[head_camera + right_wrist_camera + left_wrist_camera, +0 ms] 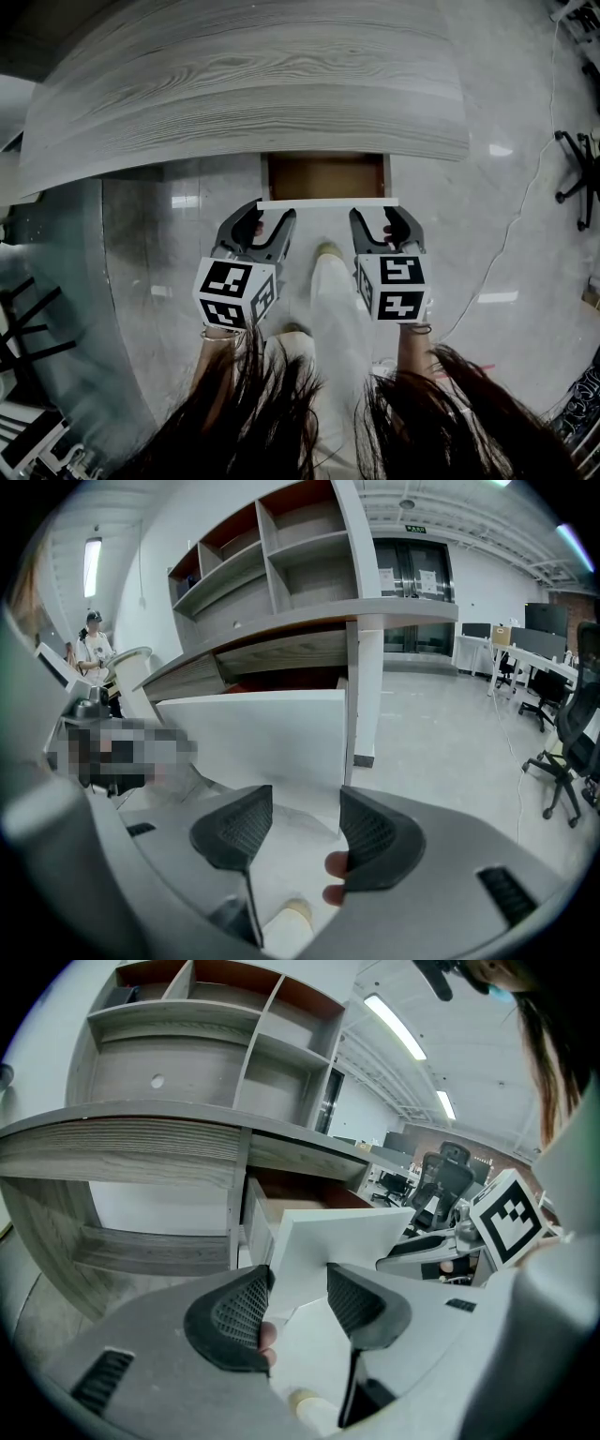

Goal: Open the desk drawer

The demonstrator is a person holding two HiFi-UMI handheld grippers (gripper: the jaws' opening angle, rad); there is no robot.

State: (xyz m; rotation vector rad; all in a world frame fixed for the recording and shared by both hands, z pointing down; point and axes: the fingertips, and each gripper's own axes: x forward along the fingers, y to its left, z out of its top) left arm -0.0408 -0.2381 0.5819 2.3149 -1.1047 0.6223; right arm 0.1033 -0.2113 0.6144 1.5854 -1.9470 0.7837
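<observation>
Two tools hung side by side just in front of the drawer (324,177), which stood partly pulled out from under the curved grey wood-grain bench (244,84), its brown inside showing and its white front (328,202) facing the person. The left hand-held gripper (270,214) sat at the front's left end with its jaws spread wide, the panel's lower edge showing between them in its own view, nothing clamped. The right hand-held gripper (378,214) sat at the right end, jaws equally wide and closed on nothing. Whether either one's pads touched the front could not be told. Pale glossy floor (506,216) lay below, with a black office chair (581,178) well off to the right
</observation>
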